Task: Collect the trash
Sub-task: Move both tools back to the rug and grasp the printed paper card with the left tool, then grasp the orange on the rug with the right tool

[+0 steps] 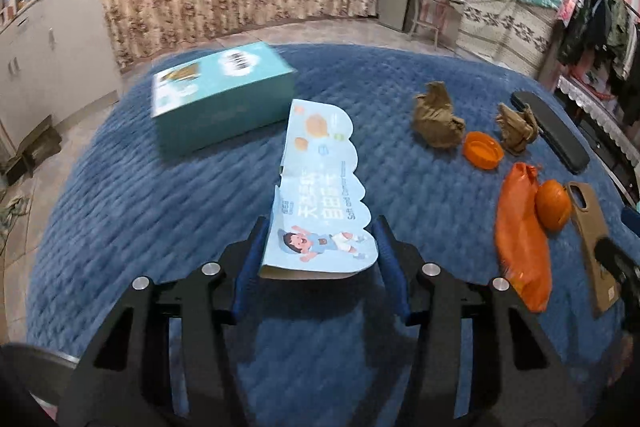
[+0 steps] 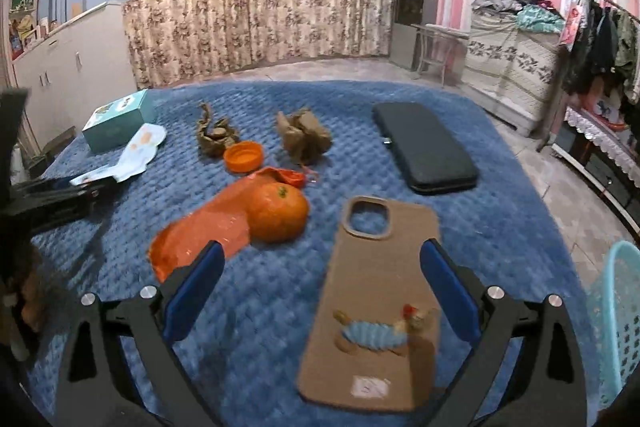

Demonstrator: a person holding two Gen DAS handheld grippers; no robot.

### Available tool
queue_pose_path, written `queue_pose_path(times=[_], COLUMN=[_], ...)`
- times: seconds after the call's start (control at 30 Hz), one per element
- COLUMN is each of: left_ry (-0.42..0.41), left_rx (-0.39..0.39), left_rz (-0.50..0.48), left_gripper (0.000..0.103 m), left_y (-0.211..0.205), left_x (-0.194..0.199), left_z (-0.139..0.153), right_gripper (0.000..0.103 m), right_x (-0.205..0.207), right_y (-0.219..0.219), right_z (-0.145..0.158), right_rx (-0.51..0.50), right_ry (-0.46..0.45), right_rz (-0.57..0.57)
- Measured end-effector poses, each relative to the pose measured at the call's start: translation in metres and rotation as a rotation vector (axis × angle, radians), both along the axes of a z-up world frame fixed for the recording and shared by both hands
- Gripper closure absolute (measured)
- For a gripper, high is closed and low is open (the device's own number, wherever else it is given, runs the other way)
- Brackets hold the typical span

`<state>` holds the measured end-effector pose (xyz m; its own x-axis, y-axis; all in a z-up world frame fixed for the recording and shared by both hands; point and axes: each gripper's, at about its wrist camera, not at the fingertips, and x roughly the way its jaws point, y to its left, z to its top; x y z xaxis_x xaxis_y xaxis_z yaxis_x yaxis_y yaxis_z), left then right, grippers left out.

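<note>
My left gripper [image 1: 320,247] holds the near end of a light blue printed card wrapper [image 1: 320,187] between its blue pads, above the blue quilt [image 1: 200,211]; it also shows in the right wrist view [image 2: 138,149]. My right gripper [image 2: 320,287] is open and empty over a tan phone case [image 2: 376,291]. Two crumpled brown papers [image 2: 216,137] [image 2: 304,137], an orange lid [image 2: 243,157] and an orange plastic bag [image 2: 200,235] lie on the quilt beside an orange fruit [image 2: 278,213].
A teal box [image 1: 224,95] sits at the far left of the quilt. A black case [image 2: 424,147] lies at the right. A light blue basket [image 2: 616,323] stands off the bed's right edge. Cabinets, curtains and a clothes rack ring the room.
</note>
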<state>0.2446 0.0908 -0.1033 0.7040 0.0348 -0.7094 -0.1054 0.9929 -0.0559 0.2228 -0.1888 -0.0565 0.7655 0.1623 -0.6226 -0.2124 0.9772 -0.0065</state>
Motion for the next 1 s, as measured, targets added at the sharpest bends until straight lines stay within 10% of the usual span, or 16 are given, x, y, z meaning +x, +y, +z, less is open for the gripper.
queue_pose_path(times=[0.43, 1.0], left_ry=[0.022, -0.002], left_rx=[0.004, 0.025], left_rz=[0.004, 0.021], left_gripper=[0.052, 0.052], left_y=[-0.008, 0.004], left_x=[0.005, 0.004], left_z=[-0.005, -0.002], right_gripper=[0.063, 0.067], right_x=[0.050, -0.011], right_y=[0.037, -0.033], right_z=[-0.020, 0.017], right_rx=[0.032, 0.065], right_ry=[0.120, 0.008], right_rz=[0.084, 0.009])
